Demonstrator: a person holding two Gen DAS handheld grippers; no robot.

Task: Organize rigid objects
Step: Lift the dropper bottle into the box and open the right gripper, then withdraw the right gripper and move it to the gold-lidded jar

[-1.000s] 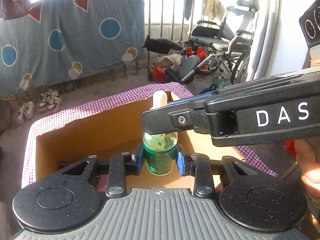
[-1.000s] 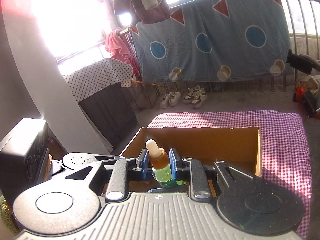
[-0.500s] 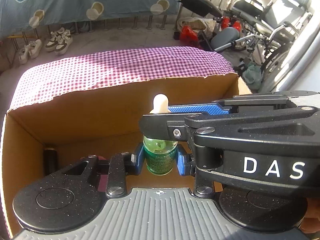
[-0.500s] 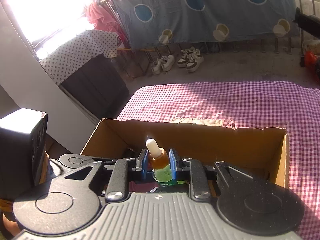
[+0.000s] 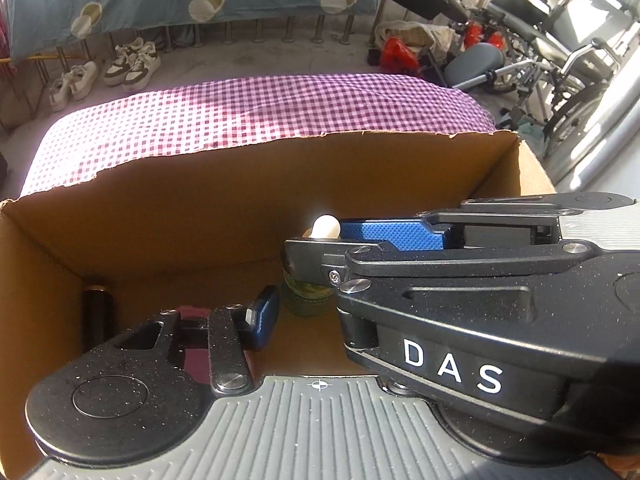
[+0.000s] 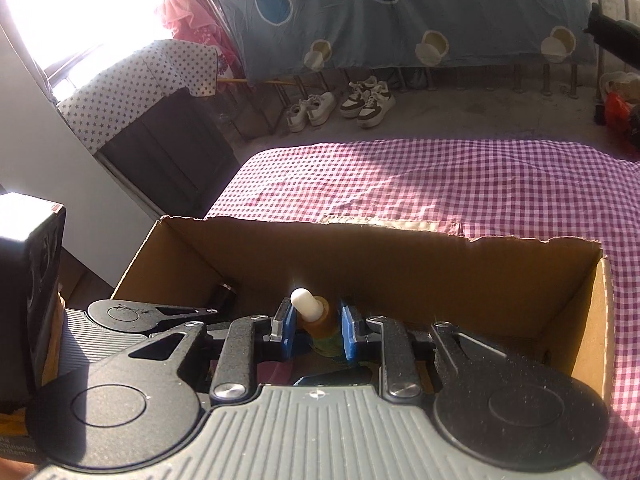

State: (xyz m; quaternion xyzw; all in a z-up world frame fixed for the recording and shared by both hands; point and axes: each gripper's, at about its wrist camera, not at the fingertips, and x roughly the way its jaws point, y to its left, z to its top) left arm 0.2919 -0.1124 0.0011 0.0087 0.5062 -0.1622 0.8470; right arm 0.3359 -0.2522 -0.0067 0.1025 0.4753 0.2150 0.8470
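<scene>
The dropper bottle [image 5: 306, 300] is found upright inside the cardboard box [image 5: 200, 208], near the floor of the box towards 6 o'clock of the left wrist view. The box is carried on a purple checked cloth [image 5: 260, 112], and what lies under the cloth cannot be told.

The placing step is judged to be in hand. The bottle is gripped at its amber shoulder by the blue pads of the right hand-held gripper [image 6: 318, 330], whose jaws are closed to a narrow gap on it. The jaws of the left hand-held gripper [image 5: 308, 316] are opening: the bottle's green body lies between them, but the one pad in view, at 9 o'clock of the bottle, is seen apart from it. The other pad is hidden behind the right tool.

The base appears to be on or just above the box floor. The next move is judged to call for the right jaws to be opened and both tools to be lifted straight out, so that the bottle is not tipped. A dark cylinder [image 5: 98, 312] stands at 9 o'clock in the box and should be avoided.

The white letters "DAS" [image 5: 452, 364] are read on the side of the right tool. The print on the bottle's green label is too small to be read
</scene>
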